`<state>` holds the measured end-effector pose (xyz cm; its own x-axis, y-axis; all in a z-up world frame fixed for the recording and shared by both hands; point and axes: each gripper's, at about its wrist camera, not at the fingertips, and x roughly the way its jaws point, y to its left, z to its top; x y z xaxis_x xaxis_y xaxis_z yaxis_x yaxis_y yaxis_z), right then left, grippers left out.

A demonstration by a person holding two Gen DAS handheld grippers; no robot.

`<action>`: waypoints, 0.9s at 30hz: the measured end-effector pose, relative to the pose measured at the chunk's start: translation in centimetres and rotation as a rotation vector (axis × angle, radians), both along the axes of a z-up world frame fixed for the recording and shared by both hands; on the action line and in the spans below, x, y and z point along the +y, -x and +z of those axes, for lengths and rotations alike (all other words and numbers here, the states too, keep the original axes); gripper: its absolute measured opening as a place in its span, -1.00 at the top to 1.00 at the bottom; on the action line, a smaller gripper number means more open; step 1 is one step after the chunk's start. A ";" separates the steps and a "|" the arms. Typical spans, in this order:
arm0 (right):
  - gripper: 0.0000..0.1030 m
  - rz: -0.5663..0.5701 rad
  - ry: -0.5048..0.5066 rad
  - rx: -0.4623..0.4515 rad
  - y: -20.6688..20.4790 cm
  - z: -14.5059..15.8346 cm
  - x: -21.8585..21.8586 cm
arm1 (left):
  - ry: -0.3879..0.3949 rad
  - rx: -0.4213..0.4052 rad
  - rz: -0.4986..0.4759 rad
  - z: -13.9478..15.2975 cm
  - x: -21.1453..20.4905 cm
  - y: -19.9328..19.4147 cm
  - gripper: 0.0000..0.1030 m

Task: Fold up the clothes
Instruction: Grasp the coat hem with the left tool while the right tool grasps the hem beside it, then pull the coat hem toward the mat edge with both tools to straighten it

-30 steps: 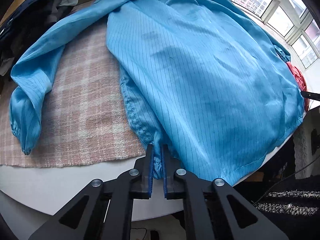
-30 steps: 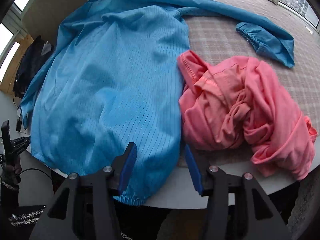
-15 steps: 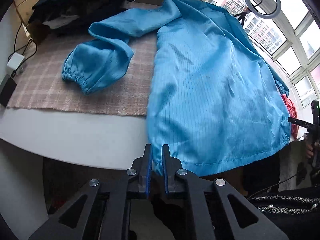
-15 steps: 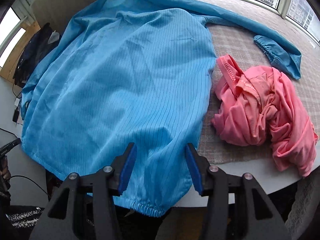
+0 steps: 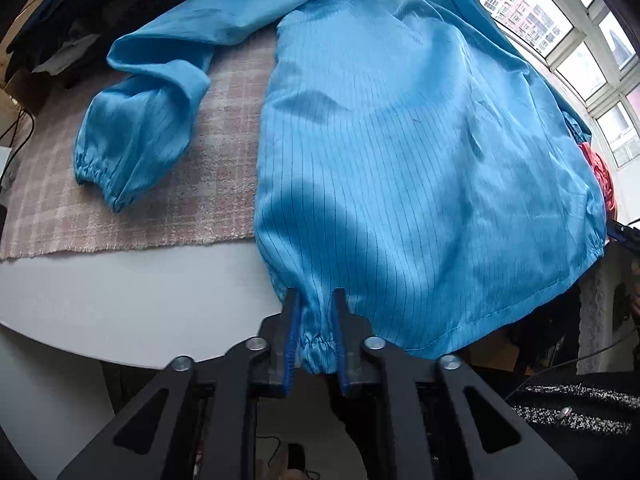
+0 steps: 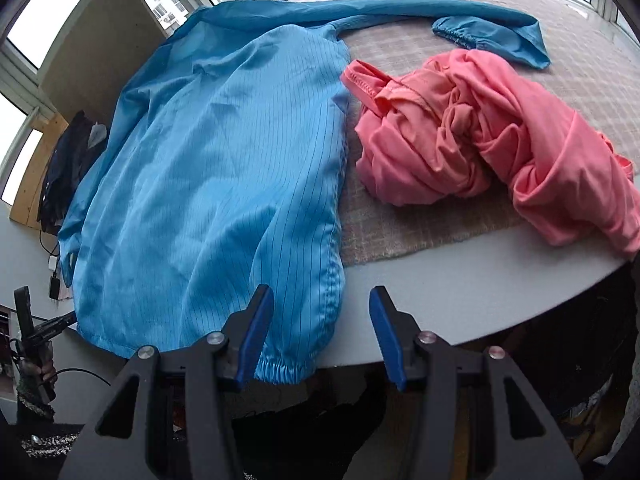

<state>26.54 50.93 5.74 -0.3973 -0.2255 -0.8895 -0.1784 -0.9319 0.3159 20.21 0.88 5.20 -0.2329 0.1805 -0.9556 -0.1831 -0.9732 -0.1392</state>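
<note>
A blue pinstriped jacket (image 5: pixel 400 152) lies spread back-up over a round table, its hem hanging past the front edge. My left gripper (image 5: pixel 316 308) is shut on the jacket's gathered elastic hem corner (image 5: pixel 316 346), with its jaws slightly parted around the fabric. One sleeve (image 5: pixel 136 148) lies folded on the plaid cloth to the left. In the right wrist view the same jacket (image 6: pixel 216 176) fills the left half. My right gripper (image 6: pixel 320 312) is open, its jaws astride the other hem corner (image 6: pixel 288 368) without gripping it.
A crumpled pink garment (image 6: pixel 480 140) lies on the plaid cloth (image 6: pixel 392 220) right of the jacket. The jacket's far sleeve (image 6: pixel 492 36) stretches along the back. Dark clothes (image 5: pixel 80 20) are piled at the far left. The white table edge (image 5: pixel 120 304) runs close in front.
My left gripper has pulled the hem corner toward the table's front edge, straightening the jacket's side, and its jaws have parted slightly. My right gripper has shifted right to the other hem corner.
</note>
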 end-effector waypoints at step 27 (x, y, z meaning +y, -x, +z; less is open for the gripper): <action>-0.10 0.100 0.119 0.061 -0.8 -1.8 -2.5 | -0.051 0.044 0.093 2.5 -4.4 0.5 0.99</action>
<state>27.32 48.46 3.95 -0.4203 -0.3687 -0.8291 -0.0634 -0.8996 0.4321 19.76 -3.54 7.74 -0.2926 0.2045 -0.9341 -0.0999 -0.9781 -0.1829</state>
